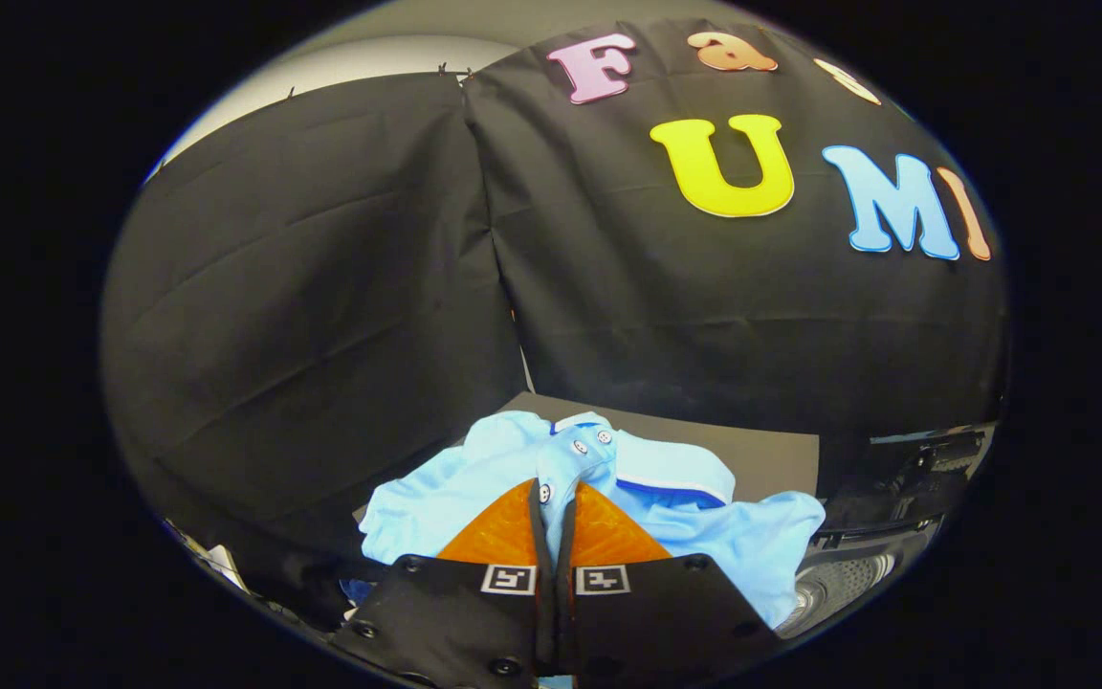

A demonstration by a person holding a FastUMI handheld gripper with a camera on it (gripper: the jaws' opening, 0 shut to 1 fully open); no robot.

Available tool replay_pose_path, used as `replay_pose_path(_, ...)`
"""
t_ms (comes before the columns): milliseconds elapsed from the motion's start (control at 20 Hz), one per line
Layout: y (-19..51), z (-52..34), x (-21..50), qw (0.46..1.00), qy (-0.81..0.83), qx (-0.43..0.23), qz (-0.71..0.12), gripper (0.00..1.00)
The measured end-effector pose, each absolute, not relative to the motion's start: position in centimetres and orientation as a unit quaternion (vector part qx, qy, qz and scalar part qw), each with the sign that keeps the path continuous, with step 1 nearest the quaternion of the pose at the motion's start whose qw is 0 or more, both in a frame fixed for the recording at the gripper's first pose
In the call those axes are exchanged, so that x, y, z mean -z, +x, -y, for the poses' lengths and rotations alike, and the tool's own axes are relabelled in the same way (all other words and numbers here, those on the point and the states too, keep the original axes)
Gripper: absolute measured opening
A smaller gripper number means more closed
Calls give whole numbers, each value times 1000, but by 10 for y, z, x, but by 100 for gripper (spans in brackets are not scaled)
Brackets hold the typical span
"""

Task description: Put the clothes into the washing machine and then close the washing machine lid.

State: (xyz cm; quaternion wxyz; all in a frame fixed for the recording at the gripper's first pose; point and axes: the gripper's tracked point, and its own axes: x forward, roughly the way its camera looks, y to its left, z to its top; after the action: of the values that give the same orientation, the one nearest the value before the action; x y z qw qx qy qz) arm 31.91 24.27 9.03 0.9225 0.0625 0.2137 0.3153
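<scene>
Between the two fingertips [552,493], a fold of light-blue polo shirt [513,469], pinched just beside its button placket. Gripper [552,498] pressed nearly together, only a thin strip of blue cloth showing in the slit between the fingers, both tips against the fabric. Around the fingers, the rest of the shirt bunched and spread to either side: a sleeve or body panel off to the left of the tips, another rumpled panel off to the right, reaching down alongside the right finger. Just beyond the tips, the placket with three small white buttons [580,447], and next to it the collar [671,469], pale with a darker blue stripe along its edge. Behind the shirt, a flat grey-brown surface [771,459], its far edge meeting the black cloth wall [321,287]. Right of the shirt and lower, the washing machine [905,478]: dark top housing, and below it a ribbed, perforated metal drum [838,584] partly visible, touching the shirt's right-hand panel in view. Whether the shirt hangs lifted or rests on the surface: cannot tell.
</scene>
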Motion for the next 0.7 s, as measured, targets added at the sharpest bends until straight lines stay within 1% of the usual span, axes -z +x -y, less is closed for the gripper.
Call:
replay_pose_path(200,321,-220,-108,930,72,-304,-193,1)
replay_pose_path(700,325,-160,-128,942,98,-272,-171,1)
